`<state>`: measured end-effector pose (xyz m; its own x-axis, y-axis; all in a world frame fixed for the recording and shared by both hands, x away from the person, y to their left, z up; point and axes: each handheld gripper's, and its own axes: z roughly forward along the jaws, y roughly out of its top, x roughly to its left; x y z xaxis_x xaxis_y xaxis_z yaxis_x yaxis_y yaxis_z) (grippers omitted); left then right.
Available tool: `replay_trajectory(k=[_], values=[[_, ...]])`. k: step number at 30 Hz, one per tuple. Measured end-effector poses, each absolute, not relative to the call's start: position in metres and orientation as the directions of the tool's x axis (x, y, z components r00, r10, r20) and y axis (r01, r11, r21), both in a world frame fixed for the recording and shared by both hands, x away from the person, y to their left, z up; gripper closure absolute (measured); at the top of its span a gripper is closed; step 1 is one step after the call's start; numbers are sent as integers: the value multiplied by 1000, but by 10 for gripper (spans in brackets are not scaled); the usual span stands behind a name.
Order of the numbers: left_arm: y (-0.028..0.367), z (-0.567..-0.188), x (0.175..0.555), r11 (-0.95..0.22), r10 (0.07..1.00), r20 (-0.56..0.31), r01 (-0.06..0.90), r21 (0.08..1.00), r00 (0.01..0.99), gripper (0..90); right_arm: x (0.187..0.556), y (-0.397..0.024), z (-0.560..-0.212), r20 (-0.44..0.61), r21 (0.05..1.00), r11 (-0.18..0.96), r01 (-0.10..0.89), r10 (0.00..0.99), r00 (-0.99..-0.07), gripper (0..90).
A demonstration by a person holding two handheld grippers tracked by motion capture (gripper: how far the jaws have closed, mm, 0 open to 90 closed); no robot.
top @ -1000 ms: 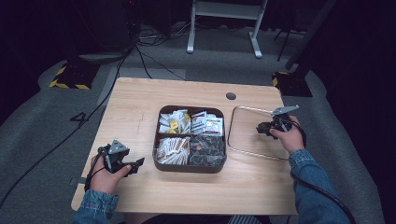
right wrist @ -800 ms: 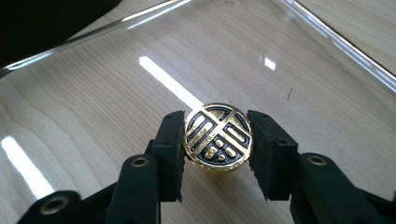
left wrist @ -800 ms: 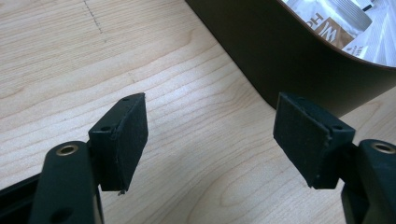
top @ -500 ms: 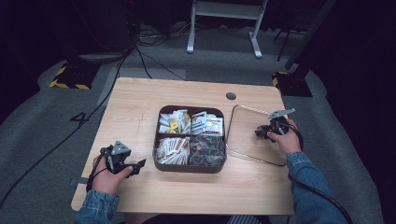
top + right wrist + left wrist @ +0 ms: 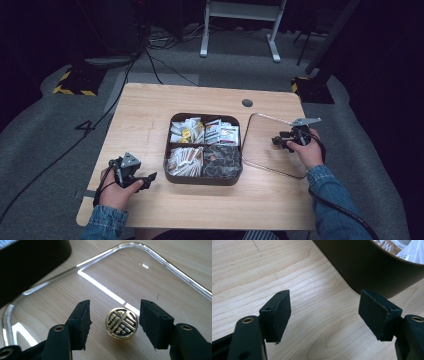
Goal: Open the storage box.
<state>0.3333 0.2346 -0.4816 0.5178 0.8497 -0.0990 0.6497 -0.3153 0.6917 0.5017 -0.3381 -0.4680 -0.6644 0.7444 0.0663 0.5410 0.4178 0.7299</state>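
A: Item 1 – clear glass lid w/ rounded corners, flat on the pale wooden table, just right of the dark brown four-section box of sachets. Its round gold-and-black knob sits between the pads.

B: Right gripper?

A: Jaws have just been opening; pads stand either side of the knob, not touching. To do this well: let go fully, lift straight up, don't nudge the lid.

B: Left gripper?

A: Jaws wide apart, nothing between, near the box's corner.

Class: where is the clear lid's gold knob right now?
In the right gripper view, the knob sits mid-lid between the right gripper's open jaws, untouched, right of the box.
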Motion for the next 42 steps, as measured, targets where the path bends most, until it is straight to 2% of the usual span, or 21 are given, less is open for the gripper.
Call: replay_trajectory(k=[4,11,13,19,26,42], values=[[231,-481,333,-323,846,-96,647,691,524,263,481,-335,-459,83,771,381,510,735,-673,410],[225,-476,328,-307,831,-115,622,721,544,213,454,-324,-456,102,781,382,495,703,-703,399],[224,-473,325,-284,828,-147,630,723,542,213,445,-320,-457,108,779,384,496,696,-709,398],[226,-459,322,-303,832,-122,628,717,541,233,413,-305,-470,107,772,416,480,660,-744,404],[227,-458,324,-293,845,-116,633,717,523,299,395,-294,-485,118,770,426,475,637,-762,401],[221,-454,324,-280,836,-129,617,735,533,317,372,-270,-499,35,761,521,387,563,-826,425]])
